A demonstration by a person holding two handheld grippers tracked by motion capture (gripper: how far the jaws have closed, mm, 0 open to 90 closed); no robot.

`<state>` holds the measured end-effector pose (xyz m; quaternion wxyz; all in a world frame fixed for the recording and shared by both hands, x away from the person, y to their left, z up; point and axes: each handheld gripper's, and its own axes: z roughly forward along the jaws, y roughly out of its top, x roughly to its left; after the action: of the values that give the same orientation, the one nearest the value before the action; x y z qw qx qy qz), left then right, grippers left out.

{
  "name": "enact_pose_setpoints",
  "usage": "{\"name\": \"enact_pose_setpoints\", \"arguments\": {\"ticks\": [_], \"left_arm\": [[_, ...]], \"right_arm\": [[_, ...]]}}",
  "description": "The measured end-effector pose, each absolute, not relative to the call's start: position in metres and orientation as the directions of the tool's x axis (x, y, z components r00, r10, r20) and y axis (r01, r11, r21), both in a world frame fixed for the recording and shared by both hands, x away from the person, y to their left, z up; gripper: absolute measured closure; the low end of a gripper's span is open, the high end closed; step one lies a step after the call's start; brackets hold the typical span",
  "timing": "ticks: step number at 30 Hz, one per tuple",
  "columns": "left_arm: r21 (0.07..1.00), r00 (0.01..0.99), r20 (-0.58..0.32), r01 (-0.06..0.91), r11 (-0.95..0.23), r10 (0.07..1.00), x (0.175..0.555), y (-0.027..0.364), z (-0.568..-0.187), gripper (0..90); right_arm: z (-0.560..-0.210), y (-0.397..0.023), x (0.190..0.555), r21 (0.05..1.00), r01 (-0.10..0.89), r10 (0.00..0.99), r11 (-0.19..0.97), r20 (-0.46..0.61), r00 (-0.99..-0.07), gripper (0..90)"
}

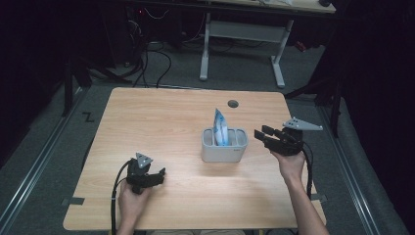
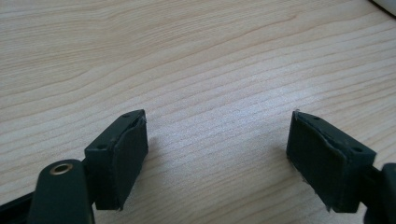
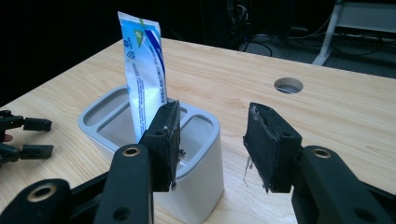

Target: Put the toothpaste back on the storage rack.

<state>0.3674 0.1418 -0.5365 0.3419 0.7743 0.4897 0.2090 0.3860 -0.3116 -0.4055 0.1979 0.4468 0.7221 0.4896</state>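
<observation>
A blue-and-white plastic sachet [image 1: 219,128] stands upright in the grey plastic compartment holder [image 1: 223,152] at frame centre. Right hand-held gripper [image 1: 261,135], half-open and empty, sits beside it; left hand-held gripper [image 1: 160,175] gapes wide over the light wooden surface [image 1: 161,117], lower left.

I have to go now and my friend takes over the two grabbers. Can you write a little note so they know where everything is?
Left gripper: open, nothing between its jaws, low over bare table at the near left.
Right gripper: open, holding nothing, just right of the holder, jaws pointing at it.
Blue-and-white packet: stands upright in the grey holder's middle slot, mid-table.
Done: the packet looks placed in the holder.
Left: probably just pull the right gripper clear, unless the packet needs straightening.
</observation>
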Motion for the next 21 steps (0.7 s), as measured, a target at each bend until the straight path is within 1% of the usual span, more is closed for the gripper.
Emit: {"name": "enact_pose_setpoints", "arguments": {"ticks": [21], "left_arm": [[0.734, 0.433, -0.011, 0.616, -0.287, 0.901, 0.367, 0.142, -0.536, 20.9]], "right_arm": [[-0.418, -0.338, 0.374, 0.873, 0.481, 0.860, 0.080, 0.183, -0.476, 54.7]]}}
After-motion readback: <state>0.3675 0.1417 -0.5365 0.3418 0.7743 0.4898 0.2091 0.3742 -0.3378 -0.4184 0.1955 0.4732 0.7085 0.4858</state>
